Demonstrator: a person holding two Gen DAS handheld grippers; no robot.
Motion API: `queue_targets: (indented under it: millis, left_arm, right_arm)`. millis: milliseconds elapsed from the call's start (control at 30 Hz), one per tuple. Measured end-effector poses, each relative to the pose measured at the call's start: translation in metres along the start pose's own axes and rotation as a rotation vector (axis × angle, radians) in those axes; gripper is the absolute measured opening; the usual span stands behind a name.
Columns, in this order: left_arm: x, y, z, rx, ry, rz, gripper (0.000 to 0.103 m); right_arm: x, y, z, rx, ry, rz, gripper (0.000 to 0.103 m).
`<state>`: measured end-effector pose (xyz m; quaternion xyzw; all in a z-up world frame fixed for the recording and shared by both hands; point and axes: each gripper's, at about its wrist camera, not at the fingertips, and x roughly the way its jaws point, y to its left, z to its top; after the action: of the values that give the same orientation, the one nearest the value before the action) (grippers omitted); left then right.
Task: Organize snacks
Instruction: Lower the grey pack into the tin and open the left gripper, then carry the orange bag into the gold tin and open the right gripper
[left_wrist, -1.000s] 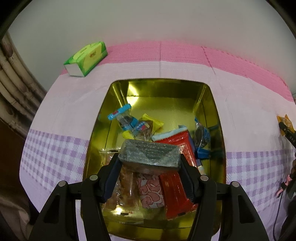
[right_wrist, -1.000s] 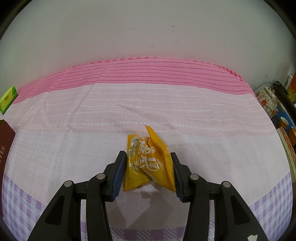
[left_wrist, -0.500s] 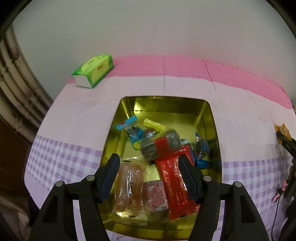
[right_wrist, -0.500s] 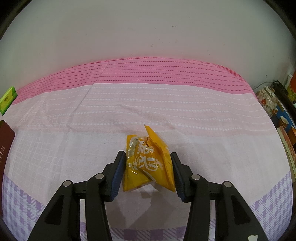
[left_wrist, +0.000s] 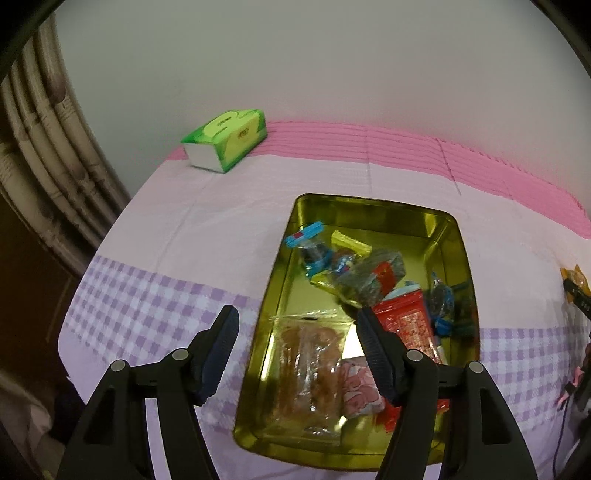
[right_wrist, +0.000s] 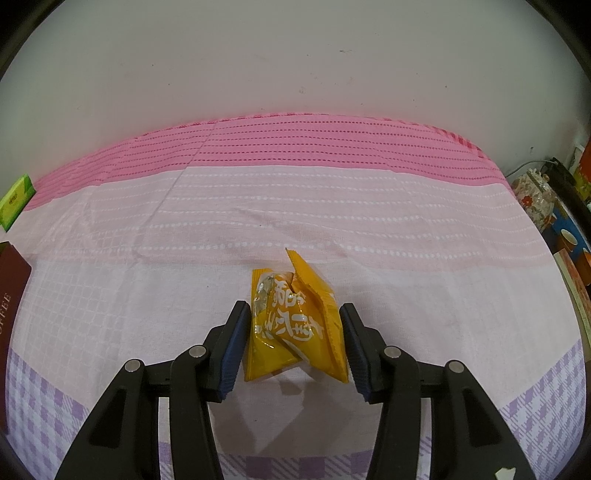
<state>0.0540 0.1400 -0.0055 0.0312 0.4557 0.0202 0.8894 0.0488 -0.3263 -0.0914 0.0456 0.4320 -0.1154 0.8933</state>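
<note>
Snacks fill our gold tin (left_wrist: 448, 236); left gripper (left_wrist: 295, 334) hangs released, right gripper (right_wrist: 291, 336) straddles the yellow packet (right_wrist: 291, 325), grasp uncertain.

In your left wrist view, the right finger (left_wrist: 373, 354) of the gripper covers part of the red packet (left_wrist: 406, 321) and of the pink packet (left_wrist: 360, 391) in the gold tin (left_wrist: 373, 210), and the print on all the wrappers there is too blurred to read. At the right edge of that view only a small piece of the yellow packet (left_wrist: 573, 275) shows. In your right wrist view, the left edge cuts off the brown box (right_wrist: 11, 291) and the green tissue pack (right_wrist: 16, 201), and the things (right_wrist: 535, 195) at the far right are too small to identify.
</note>
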Motion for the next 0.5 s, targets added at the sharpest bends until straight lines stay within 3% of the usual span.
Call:
queue_targets:
  millis: [500]
  left_arm:
    - [-0.005,0.026,-0.014,-0.038,-0.025,0.018,0.067]
  right_arm:
    - [-0.004,0.012,0.006,0.01,0.049,-0.046,0.036]
